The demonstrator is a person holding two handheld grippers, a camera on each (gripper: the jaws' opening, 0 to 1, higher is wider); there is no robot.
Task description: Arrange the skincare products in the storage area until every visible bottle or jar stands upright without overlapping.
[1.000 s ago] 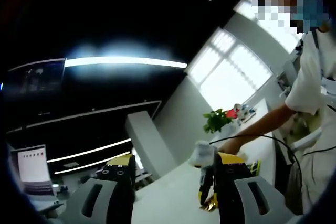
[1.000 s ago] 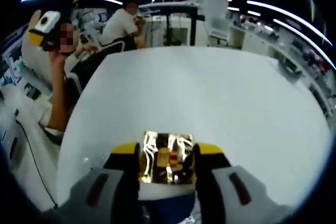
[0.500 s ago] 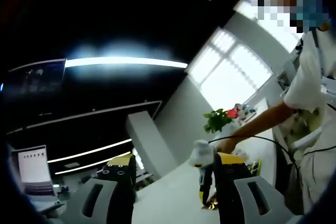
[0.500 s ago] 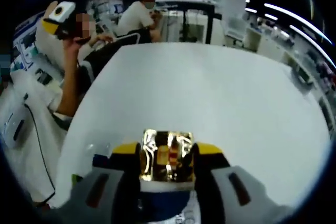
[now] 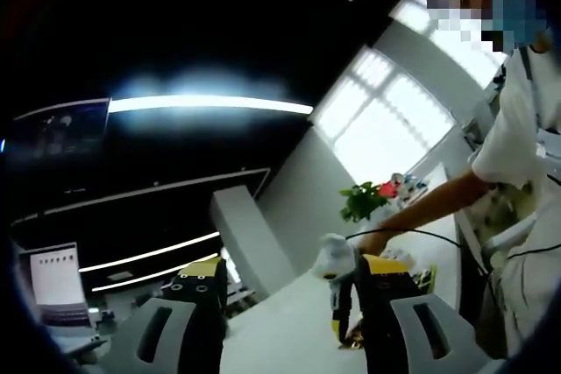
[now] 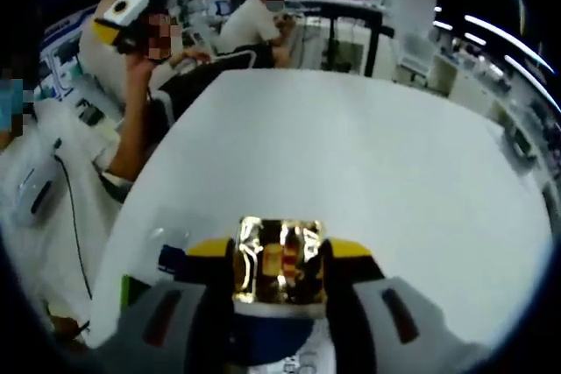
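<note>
Right tongs [image 6: 279, 273]: clenched on a gold-capped bottle [image 6: 280, 267], which sits between the two yellow-tipped jaws with its reflective gold cap facing forward and a dark blue body just below the cap. The bottle is held above the white surface [image 6: 368, 172], which stretches ahead of the tongs and carries nothing else ahead of them. Beyond the surface's far-left corner, a raised hand holds the left tongs [image 6: 127, 13] aloft, well apart from the bottle. A seated person [image 6: 254, 24] is at a desk past the far edge.

Left tongs [image 5: 280, 291]: released, jaws standing apart with nothing between them, pointed upward toward a dark ceiling with a light strip [image 5: 206, 104]. To the right of these jaws, the right tongs [image 5: 344, 313] appear gripped by a white-gloved hand [image 5: 333, 256], with a glint of gold at their lower end. A potted plant [image 5: 364, 201] stands farther off, near bright windows [image 5: 386, 120]. A cable [image 5: 438, 238] trails from the gloved hand toward the person's body.
</note>
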